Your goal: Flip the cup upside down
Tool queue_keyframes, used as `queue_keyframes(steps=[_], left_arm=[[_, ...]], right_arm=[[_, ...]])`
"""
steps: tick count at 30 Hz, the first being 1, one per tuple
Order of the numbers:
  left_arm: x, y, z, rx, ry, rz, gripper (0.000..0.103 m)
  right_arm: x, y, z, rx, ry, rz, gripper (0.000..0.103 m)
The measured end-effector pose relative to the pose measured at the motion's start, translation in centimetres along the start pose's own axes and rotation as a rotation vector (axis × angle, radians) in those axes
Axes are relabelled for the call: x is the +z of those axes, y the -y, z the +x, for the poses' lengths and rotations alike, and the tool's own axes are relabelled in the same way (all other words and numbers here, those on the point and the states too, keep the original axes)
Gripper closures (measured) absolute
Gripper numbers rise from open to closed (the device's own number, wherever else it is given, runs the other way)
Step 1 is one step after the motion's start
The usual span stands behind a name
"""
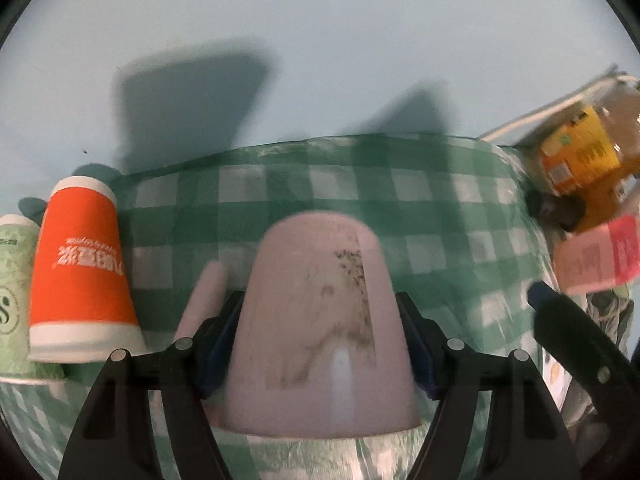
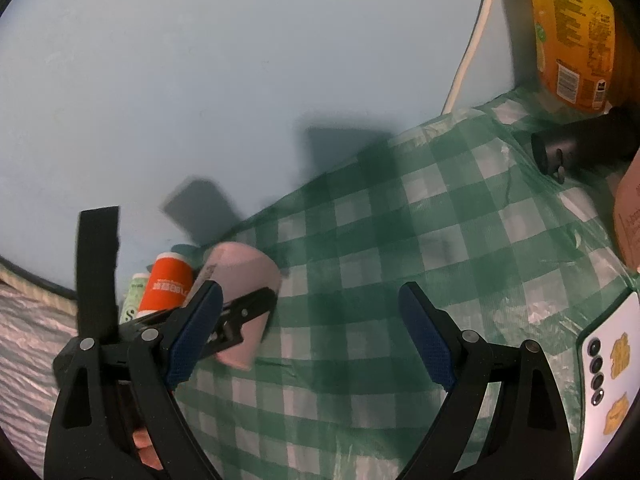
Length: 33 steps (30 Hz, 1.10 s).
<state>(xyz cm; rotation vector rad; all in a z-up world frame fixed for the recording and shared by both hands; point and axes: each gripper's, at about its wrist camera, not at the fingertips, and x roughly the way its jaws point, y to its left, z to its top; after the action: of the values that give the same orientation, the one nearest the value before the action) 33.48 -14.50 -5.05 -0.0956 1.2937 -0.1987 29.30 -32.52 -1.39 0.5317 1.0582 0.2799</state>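
Left claw grips the inverted pink cup; right claw gapes empty.

The left gripper has its fingers closed tight on both sides of a cup. The right gripper has its fingers spread wide, holding nothing.
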Motion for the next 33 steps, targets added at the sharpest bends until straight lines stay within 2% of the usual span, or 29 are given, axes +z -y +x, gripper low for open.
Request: queue_keyframes(steps=[10, 20, 25, 33], left_arm=[[-4.2, 0.1, -4.8, -0.038, 0.079, 0.050, 0.029], [-9.0, -3.3, -8.6, 0.000, 0.190, 0.052, 0.029], [-11.9, -5.1, -8.7, 0.025, 0.228, 0.025, 0.029], [-14.6, -6.3, -7.9, 0.051, 0.266, -0.004, 0.029]], right_arm=[[-2.0, -0.9, -1.9, 0.045, 0.025, -0.024, 0.013], [-5.1, -2.9, -2.5, 0.079, 0.028, -0.085, 0.013], [-7.0, -3.9, -1.8, 0.106, -0.001, -0.122, 0.013], [-9.1, -4.9, -1.1, 0.105, -0.029, -0.154, 0.013]])
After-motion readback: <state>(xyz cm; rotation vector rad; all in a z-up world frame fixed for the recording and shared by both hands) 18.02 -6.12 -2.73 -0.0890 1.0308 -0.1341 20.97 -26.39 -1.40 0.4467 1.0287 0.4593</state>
